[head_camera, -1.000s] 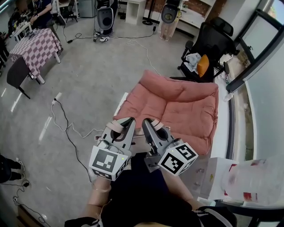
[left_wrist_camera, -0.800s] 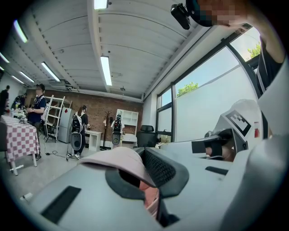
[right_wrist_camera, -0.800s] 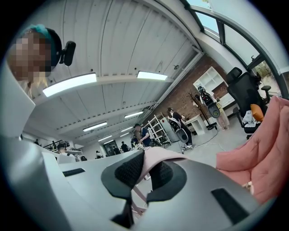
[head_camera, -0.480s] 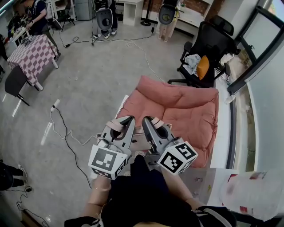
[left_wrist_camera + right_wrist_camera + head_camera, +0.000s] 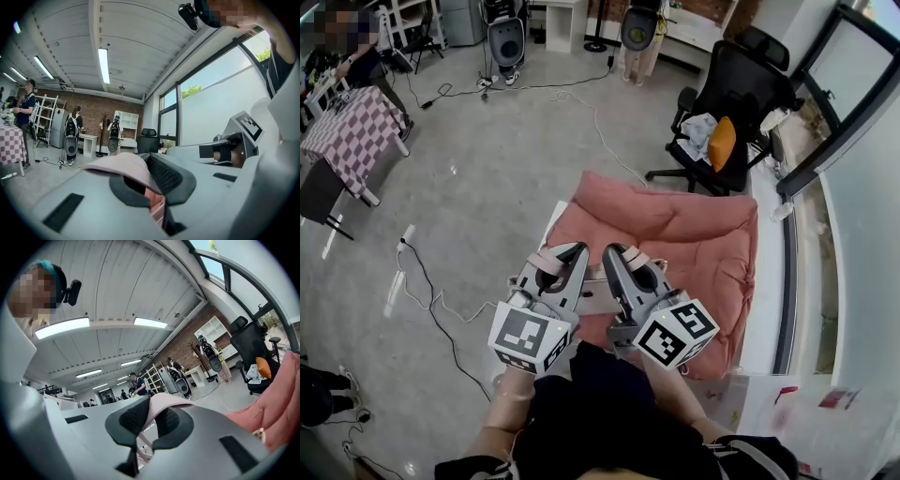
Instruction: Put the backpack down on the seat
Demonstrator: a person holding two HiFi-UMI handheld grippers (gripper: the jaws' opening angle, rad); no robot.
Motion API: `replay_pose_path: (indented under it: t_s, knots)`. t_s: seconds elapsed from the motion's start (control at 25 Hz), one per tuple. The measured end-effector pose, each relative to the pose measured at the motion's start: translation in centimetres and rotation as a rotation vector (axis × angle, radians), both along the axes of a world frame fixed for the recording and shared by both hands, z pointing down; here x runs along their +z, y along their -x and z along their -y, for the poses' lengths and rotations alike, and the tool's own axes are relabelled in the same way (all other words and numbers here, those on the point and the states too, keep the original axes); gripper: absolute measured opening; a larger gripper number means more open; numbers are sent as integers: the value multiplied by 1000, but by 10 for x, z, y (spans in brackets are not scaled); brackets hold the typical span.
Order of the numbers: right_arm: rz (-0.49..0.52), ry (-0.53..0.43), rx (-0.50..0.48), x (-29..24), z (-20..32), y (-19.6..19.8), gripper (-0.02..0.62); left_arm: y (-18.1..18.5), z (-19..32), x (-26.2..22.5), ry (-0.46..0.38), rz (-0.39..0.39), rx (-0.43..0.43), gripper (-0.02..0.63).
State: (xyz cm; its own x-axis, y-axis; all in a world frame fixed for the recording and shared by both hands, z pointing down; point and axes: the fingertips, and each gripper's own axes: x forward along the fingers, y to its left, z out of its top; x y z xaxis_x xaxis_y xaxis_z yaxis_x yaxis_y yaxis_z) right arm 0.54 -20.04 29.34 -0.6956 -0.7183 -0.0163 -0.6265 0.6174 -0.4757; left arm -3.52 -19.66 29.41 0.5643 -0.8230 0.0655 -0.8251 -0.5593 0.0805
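The seat is a pink cushioned chair [image 5: 675, 234] just ahead of me; it also shows at the right in the right gripper view [image 5: 276, 413]. My left gripper [image 5: 565, 257] is shut on a pale pink backpack strap [image 5: 546, 260], which drapes over its jaws in the left gripper view [image 5: 123, 166]. My right gripper [image 5: 617, 258] is shut on the other pink strap [image 5: 630, 263], seen looped between its pads [image 5: 161, 405]. Both grippers hover side by side over the seat's near left edge. The backpack's body is hidden beneath them.
A black office chair [image 5: 727, 94] with an orange cushion stands behind the seat. Cables [image 5: 417, 281] trail over the floor at left. A checkered table [image 5: 352, 131] is far left. A window wall [image 5: 853, 187] runs along the right. People stand at the back.
The view has shifted towards the pink seat, which now lies closer under the grippers. Both grippers keep their hold on the straps, side by side as before.
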Motion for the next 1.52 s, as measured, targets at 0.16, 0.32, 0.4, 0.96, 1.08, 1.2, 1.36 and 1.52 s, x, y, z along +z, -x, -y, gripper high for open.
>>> replay_pose_path:
  t_s: [0.16, 0.32, 0.4, 0.96, 1.08, 1.2, 1.36, 1.52]
  knots:
    - [2, 10, 22, 7, 29, -14, 46, -14, 30, 7, 12, 3, 23, 17]
    - [-3, 30, 39, 14, 56, -27, 46, -27, 58, 14, 25, 1, 39, 18]
    - [-4, 35, 43, 19, 69, -34, 46, -34, 72, 17, 30, -1, 45, 18]
    - [-12, 118, 40, 67, 140, -73, 46, -71, 146, 64, 133, -85, 49, 18]
    - [-11, 140, 46, 79, 152, -80, 46, -78, 158, 75, 146, -79, 53, 18]
    - [-31, 156, 51, 94, 159, -84, 46, -83, 164, 88, 175, -90, 59, 17]
    - [-81, 156, 44, 116, 162, -79, 46, -79, 170, 107, 220, -121, 62, 18]
    - [-101, 184, 36, 138, 165, -70, 46, -72, 175, 128, 250, -111, 67, 17]
